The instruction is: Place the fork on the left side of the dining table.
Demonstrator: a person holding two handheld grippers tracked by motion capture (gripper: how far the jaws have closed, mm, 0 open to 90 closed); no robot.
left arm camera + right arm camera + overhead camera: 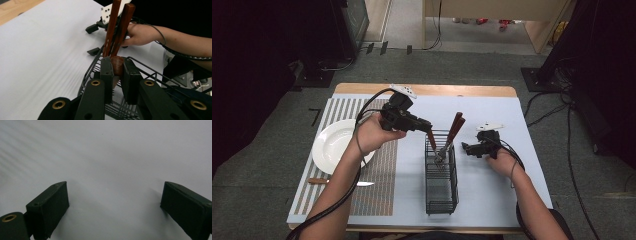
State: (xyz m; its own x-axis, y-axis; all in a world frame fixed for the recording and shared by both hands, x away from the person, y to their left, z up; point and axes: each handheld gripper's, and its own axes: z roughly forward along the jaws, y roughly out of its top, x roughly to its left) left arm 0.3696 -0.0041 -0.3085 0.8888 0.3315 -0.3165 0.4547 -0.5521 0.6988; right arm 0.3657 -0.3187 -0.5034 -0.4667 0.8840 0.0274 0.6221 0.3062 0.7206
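A black wire basket [441,186] stands upright on the white table cover, right of centre. My left gripper [430,131] reaches over its far end and is shut on the brown wooden handle [117,65] of a utensil standing in the basket [141,65]. Two more wooden-handled utensils [456,125] lean out of the same end, close behind the held handle [119,27]. My right gripper [468,148] rests low on the cover just right of the basket, pointing towards it. Its jaws stand wide open over bare white surface [113,200] with nothing between them.
A white plate [332,145] lies on a striped placemat [379,175] at the left. A wooden-handled knife [340,182] lies on the mat in front of the plate. The table's wooden far edge [427,90] shows beyond the cover.
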